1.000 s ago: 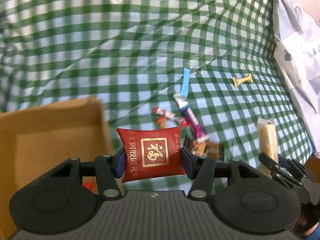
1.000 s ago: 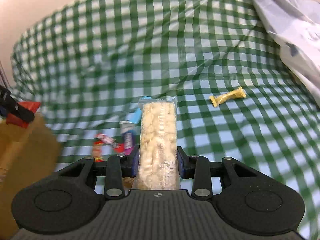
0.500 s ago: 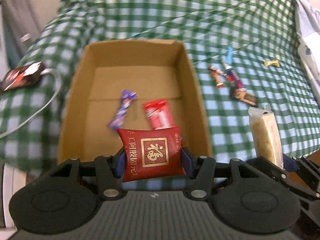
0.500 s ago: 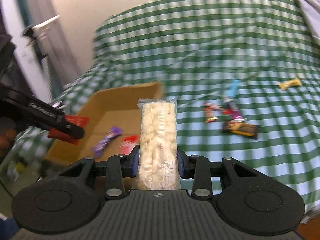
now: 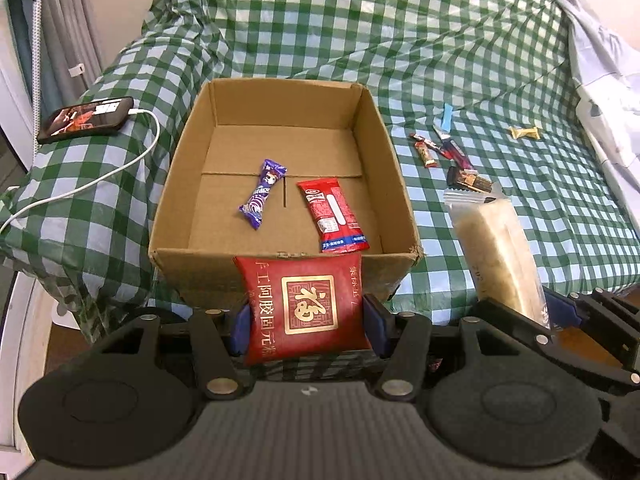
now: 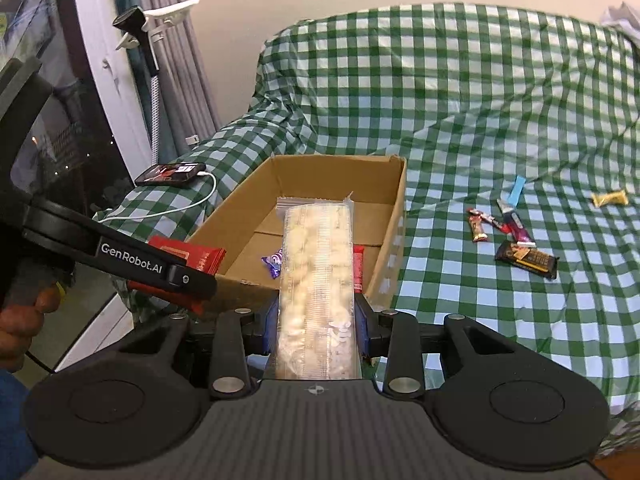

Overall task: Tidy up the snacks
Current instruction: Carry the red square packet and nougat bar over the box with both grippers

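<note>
My left gripper (image 5: 306, 326) is shut on a red packet with gold characters (image 5: 306, 308), held just before the near wall of an open cardboard box (image 5: 280, 258). The box holds a purple candy (image 5: 262, 194) and a red snack packet (image 5: 334, 214). My right gripper (image 6: 316, 330) is shut on a long clear packet of pale snacks (image 6: 316, 280), held at the box's near right corner (image 6: 390, 276). That packet also shows in the left wrist view (image 5: 498, 256). The left gripper shows at the left of the right wrist view (image 6: 192, 276).
The box sits on a green checked cloth (image 5: 400, 40). Several loose snacks lie right of it: a dark bar (image 6: 526, 259), small red and purple wrappers (image 6: 500, 224), a blue stick (image 6: 516, 190), a gold candy (image 6: 608, 199). A phone (image 5: 86, 118) on a white cable lies left of the box.
Both grippers have pulled back and left from the loose snacks toward the box, each still holding its packet. The whole box has come into view.
</note>
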Available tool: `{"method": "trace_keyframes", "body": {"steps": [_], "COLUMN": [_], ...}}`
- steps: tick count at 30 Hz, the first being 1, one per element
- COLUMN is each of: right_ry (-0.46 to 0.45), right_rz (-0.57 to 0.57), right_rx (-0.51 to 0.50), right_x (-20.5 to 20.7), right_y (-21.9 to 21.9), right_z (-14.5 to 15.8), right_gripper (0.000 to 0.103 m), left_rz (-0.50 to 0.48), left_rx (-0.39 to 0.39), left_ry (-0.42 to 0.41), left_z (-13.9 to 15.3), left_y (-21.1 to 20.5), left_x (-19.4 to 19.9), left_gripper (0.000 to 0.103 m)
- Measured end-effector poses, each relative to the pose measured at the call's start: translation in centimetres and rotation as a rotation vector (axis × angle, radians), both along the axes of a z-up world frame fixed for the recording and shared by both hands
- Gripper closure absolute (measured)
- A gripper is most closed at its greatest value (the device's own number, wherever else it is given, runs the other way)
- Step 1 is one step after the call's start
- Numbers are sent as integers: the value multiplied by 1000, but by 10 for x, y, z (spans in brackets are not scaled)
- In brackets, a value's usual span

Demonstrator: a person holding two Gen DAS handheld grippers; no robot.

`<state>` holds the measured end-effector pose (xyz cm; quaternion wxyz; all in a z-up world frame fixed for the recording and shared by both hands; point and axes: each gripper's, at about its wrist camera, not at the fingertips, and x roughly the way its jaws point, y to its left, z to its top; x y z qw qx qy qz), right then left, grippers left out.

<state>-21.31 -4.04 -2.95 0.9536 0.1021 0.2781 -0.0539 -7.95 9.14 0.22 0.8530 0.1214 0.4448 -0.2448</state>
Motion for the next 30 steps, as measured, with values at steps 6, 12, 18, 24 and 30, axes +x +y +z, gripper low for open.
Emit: {"method": "trace_keyframes", "body": {"steps": [6,12,18,24,30], "right_ry": [6,7,14,27,41], "right_rz": [-14,-2,-2,5,13], "right_rx": [-29,-65,-74,-77,-77], "right_x": [-7,-10,-9,-8,-7], "right_y": [15,25,28,27,22], "right_z": [3,7,6,2,0], "right_gripper": [65,65,65,65,65], "left_rz": [12,16,16,18,18], "left_rx": [-29,-46,-51,-51,-49], "left_ry": [-17,-25,-24,-14,-3], "left_z": [4,7,5,5,2], "left_y": [15,23,24,23,22], "left_x": [-7,-8,-7,-5,-2], "left_gripper": [42,42,42,42,42]}}
